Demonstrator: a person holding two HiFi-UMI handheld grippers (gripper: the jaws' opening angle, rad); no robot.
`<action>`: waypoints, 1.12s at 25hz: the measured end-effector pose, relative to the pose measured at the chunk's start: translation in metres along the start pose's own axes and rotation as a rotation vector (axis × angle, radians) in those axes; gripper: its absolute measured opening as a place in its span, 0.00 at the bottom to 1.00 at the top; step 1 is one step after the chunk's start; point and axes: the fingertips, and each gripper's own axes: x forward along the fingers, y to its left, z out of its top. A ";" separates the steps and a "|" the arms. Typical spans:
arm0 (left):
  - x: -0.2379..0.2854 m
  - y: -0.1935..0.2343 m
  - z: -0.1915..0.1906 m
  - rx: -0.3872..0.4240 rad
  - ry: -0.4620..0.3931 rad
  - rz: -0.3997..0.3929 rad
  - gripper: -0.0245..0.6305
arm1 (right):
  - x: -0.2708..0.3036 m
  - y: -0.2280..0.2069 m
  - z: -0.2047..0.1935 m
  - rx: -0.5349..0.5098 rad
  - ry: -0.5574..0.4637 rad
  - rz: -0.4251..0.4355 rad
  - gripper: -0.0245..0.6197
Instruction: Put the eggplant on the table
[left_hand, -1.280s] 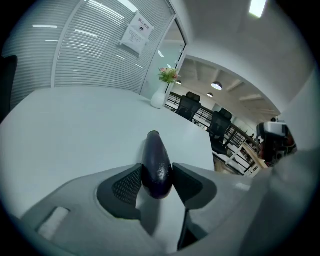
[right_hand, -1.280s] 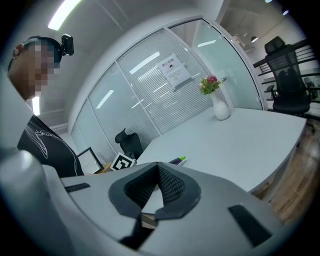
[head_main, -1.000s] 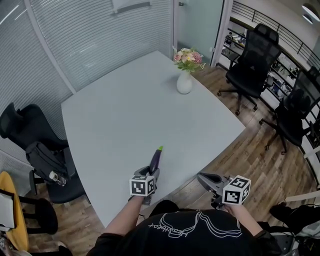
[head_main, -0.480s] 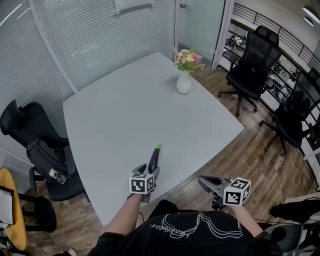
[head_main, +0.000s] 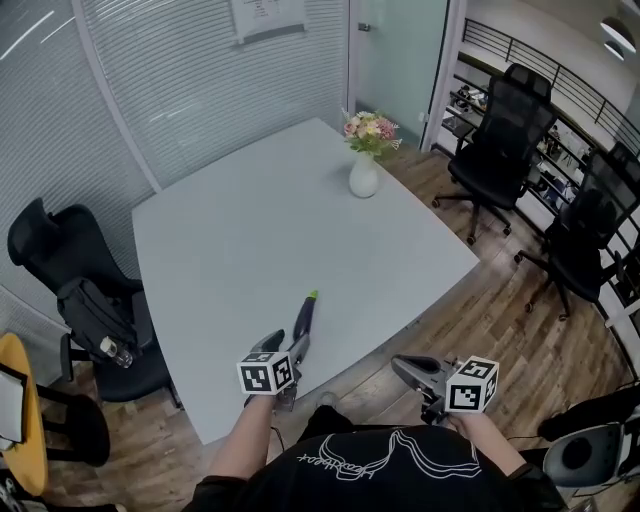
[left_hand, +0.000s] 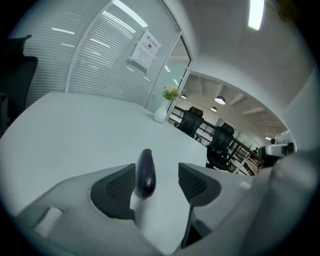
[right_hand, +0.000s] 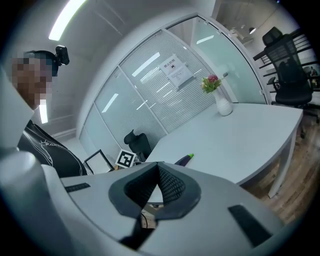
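Note:
The eggplant (head_main: 303, 318), dark purple with a green stem, lies on the grey table (head_main: 260, 230) near its front edge. My left gripper (head_main: 285, 347) hovers just behind and above it with its jaws opening. In the left gripper view the eggplant (left_hand: 145, 170) shows between the pads, close to the left one, resting on the tabletop with a wide gap to the right pad. My right gripper (head_main: 405, 365) hangs off the table's front edge over the floor, shut with nothing in it. The right gripper view shows its pads (right_hand: 170, 186) meeting, with the eggplant (right_hand: 184, 159) far beyond.
A white vase of flowers (head_main: 364, 175) stands at the table's far corner. Black office chairs (head_main: 497, 140) stand on the wooden floor at the right. Another chair with a bag (head_main: 92, 315) is at the left.
The left gripper's jaws have spread apart and the gripper has lifted and drawn back from the eggplant, which stays on the table. The right gripper has shifted a little.

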 end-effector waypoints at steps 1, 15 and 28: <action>-0.009 -0.007 0.006 -0.001 -0.021 -0.011 0.46 | -0.002 0.005 0.002 -0.006 -0.012 0.012 0.05; -0.136 -0.144 0.047 -0.083 -0.191 -0.298 0.28 | -0.033 0.080 0.023 -0.135 -0.112 0.173 0.05; -0.201 -0.251 0.020 0.082 -0.236 -0.459 0.07 | -0.073 0.134 0.013 -0.144 -0.177 0.302 0.05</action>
